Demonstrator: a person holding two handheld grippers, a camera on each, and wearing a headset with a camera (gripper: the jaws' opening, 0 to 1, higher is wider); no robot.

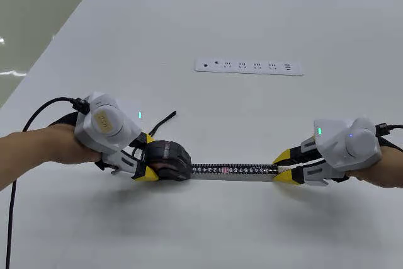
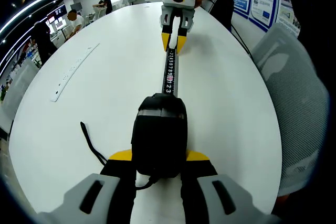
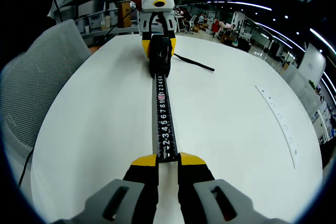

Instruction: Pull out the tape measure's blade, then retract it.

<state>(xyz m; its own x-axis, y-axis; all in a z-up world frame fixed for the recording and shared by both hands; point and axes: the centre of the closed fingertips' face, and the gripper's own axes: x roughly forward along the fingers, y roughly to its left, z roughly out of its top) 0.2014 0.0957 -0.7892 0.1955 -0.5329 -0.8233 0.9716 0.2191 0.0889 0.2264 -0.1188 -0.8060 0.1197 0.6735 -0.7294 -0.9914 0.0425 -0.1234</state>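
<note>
The black tape measure case lies on the white table, held between the yellow-tipped jaws of my left gripper, which is shut on it. The same case sits between those jaws in the left gripper view. Its black blade with white numbers runs out to the right. My right gripper is shut on the blade's end. In the right gripper view the blade stretches from my right gripper to the case. A black wrist strap trails from the case.
A white power strip lies flat farther back on the table. A black cable runs from the left gripper over the table's left edge. A grey mesh chair stands beside the table. People sit in the background.
</note>
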